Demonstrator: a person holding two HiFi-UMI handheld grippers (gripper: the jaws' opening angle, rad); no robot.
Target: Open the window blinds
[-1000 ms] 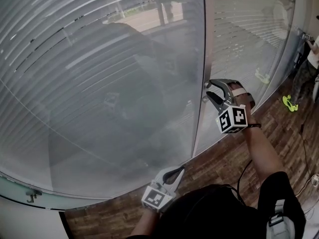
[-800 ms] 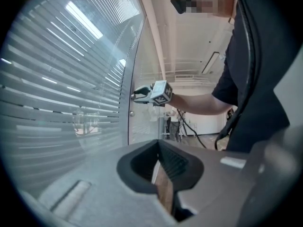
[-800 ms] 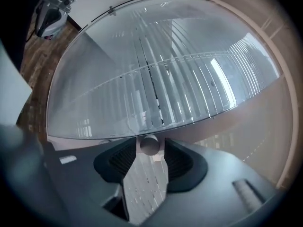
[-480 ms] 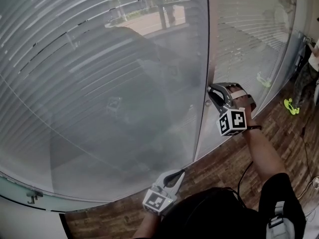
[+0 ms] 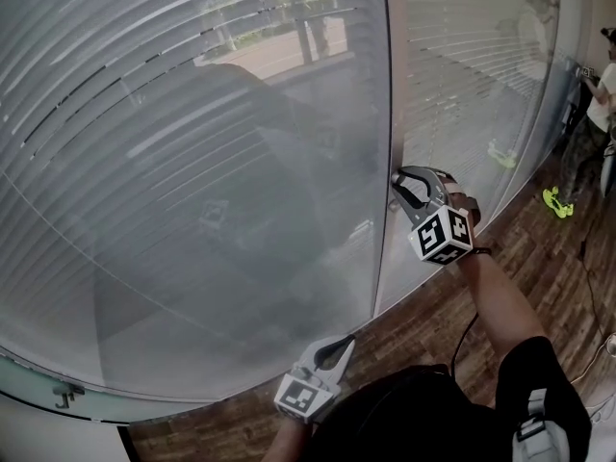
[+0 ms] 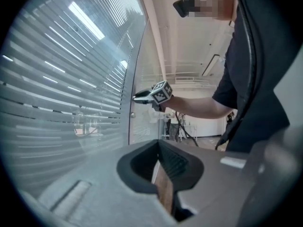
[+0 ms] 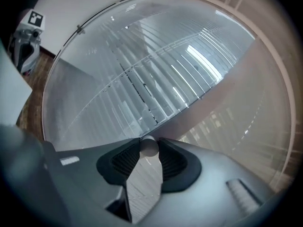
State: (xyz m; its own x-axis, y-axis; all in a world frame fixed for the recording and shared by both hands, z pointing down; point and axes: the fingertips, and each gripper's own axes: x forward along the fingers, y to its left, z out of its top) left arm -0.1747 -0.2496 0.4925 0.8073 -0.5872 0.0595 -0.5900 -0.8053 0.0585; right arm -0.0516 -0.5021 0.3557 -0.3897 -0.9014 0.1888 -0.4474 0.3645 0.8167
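Grey slatted window blinds (image 5: pixel 192 142), sealed behind glass (image 5: pixel 192 335): light, fragile, unreachable. Grey left gripper (image 5: pixel 337 346) jaws together, empty. Grey right gripper (image 5: pixel 402 189) just closed, clamped on small round white knob (image 7: pixel 149 146); probably slippery: hold squarely, turn gently.

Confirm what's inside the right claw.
A small round pale knob sits pinched between the black ribbed pads of the right claw, whose jaws have just been closing. Its stem and mounting are hidden behind the claw.

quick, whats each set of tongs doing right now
left tongs: shut, nothing held
right tongs: have just been closing, now shut on the small round knob
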